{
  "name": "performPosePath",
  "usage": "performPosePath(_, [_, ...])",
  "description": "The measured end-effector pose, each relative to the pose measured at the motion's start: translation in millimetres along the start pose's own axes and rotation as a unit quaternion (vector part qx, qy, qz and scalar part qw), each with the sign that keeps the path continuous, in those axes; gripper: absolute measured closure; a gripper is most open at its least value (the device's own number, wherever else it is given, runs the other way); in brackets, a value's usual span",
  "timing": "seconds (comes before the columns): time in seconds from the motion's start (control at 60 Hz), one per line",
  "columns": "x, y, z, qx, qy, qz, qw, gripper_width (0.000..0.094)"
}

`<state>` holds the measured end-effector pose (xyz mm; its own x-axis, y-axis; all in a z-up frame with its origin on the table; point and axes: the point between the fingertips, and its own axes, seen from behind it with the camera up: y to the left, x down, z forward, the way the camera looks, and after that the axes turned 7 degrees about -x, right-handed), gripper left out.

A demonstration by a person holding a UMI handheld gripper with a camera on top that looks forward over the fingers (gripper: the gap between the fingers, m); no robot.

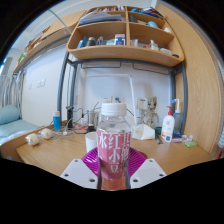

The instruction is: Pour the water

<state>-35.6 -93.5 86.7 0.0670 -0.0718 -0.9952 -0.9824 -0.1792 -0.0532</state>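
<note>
A: Nearest first. What are we seeing at the gripper (113, 172)?

B: We're seeing a clear plastic bottle (113, 143) standing upright between the two fingers, white cap on top, pinkish label with red characters. The pink pads (96, 165) are showing on both sides of it, right against the bottle.

A: Jaws?

B: We're reading them as pinching the bottle, both pads pressing its sides. The bottle's base is hidden, so we can't tell if it's resting on the desk or lifted.

A: Next out?

B: We're looking at a wooden desk (60, 152) just beyond the fingers. On it we're spotting a white cup (92, 142) just behind the bottle to the left, a white spray bottle with a red top (168, 125) to the right, and a small white object (34, 139) far left.

A: Far back?

B: We're seeing a white wall behind the desk and a wooden shelf (125, 40) above it, loaded with small items too tiny to name. A bed edge (15, 128) is showing at the left.
</note>
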Motion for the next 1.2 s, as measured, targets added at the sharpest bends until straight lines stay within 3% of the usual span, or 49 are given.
performPosePath(0.2, [-8, -1, 1, 0.000, 0.007, -0.030, 1.000, 0.0626])
performPosePath(0.4, [-37, -49, 19, 0.033, 0.045, -0.266, 0.962, 0.0624])
performPosePath(0.517, [-52, -79, 40, 0.068, 0.067, -0.457, 0.884, 0.0609])
performPosePath(0.7, [-68, -82, 75, 0.058, 0.079, -0.668, 0.738, 0.0610])
performPosePath(0.917, [-68, -78, 103, 0.051, 0.106, -0.781, 0.614, 0.0611])
performPosePath(1.05, [-83, -71, 110, 0.063, 0.101, -0.843, 0.525, 0.0602])
performPosePath(1.2, [-83, -63, 113, 0.061, 0.101, -0.863, 0.491, 0.0600])
